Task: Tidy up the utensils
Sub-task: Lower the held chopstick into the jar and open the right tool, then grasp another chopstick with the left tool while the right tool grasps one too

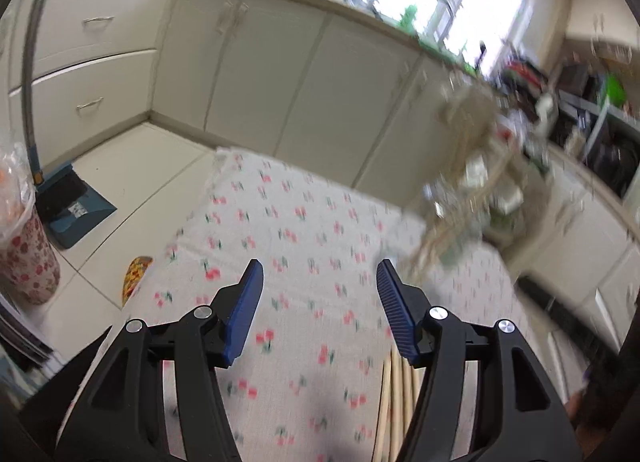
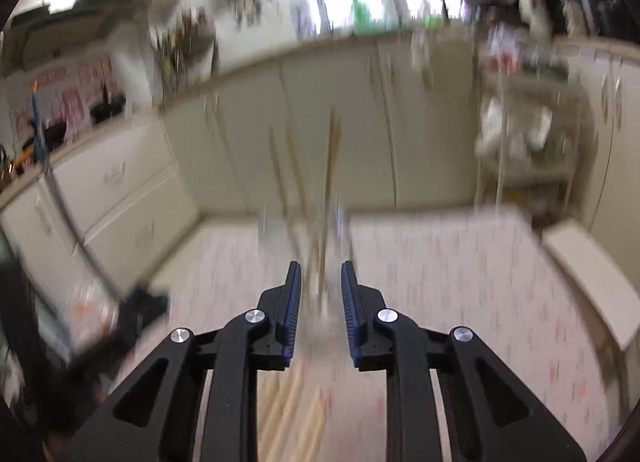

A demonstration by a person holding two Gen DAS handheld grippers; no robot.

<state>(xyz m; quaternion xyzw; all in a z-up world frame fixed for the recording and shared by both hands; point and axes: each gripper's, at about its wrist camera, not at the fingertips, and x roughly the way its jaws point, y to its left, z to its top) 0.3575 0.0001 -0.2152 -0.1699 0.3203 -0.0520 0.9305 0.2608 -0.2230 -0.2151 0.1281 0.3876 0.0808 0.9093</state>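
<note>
A bunch of wooden chopsticks [image 2: 320,197], very blurry, stands between the fingers of the right gripper [image 2: 320,294], which I cannot tell are squeezing it, while more wooden sticks [image 1: 396,402] lie at 5 o'clock on the cherry tablecloth [image 1: 304,221] under the wide-apart left gripper [image 1: 318,294]; no words can be read.

A table [image 1: 304,221] covered by a pale cloth [image 1: 280,402] printed with small red cherries stretches ahead of and beneath both pairs of jaws. Light wooden chopsticks [image 1: 396,402] lie on it just under the left gripper's right jaw, and blurred wooden sticks [image 2: 296,410] lie below the right gripper's jaws.
</note>
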